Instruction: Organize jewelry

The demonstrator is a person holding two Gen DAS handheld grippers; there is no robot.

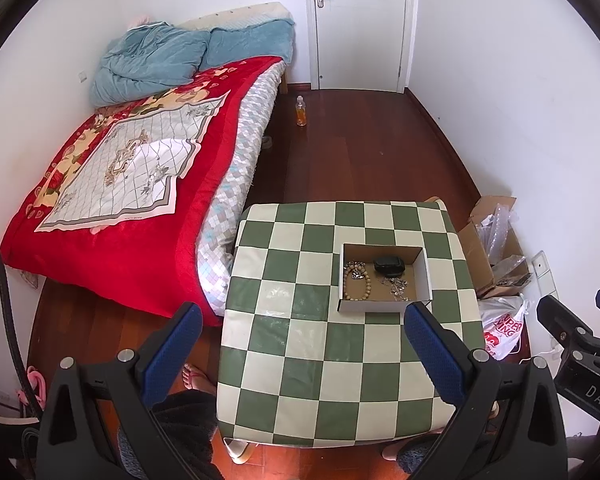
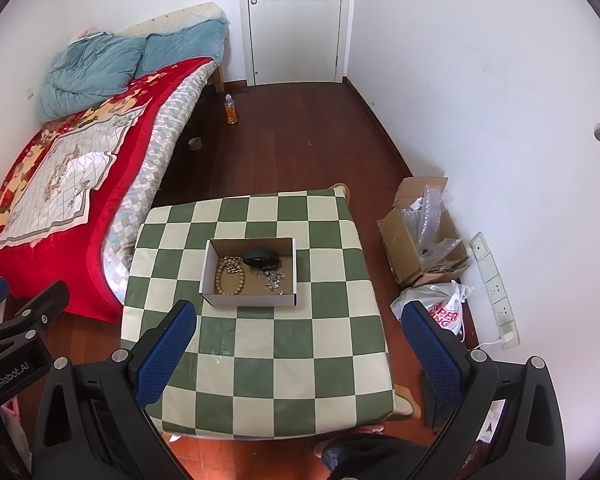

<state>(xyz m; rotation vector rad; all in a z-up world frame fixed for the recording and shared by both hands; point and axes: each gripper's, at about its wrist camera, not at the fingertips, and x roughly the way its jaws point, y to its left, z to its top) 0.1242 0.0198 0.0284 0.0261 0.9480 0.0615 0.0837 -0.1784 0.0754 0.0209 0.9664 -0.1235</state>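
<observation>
Shallow white cardboard box (image 2: 249, 272) holding a wooden bead bracelet (image 2: 229, 276), silver chain (image 2: 274, 280) and a black case (image 2: 260, 258), on the far half of a green-and-cream checkered table (image 2: 260, 360), near half bare, left gripper (image 1: 300, 344) and right gripper (image 2: 300, 344) both spread wide, holding nothing, white power strip (image 2: 494, 284) visible only from the right wrist.

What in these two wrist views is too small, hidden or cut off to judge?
- Silver pieces in the cardboard box: too small in both views to tell their type or count.
- Dark item: identity unclear.
- Beaded bracelet: a silver piece overlaps its top.
- Floor carton: bubble wrap hides its contents.
</observation>
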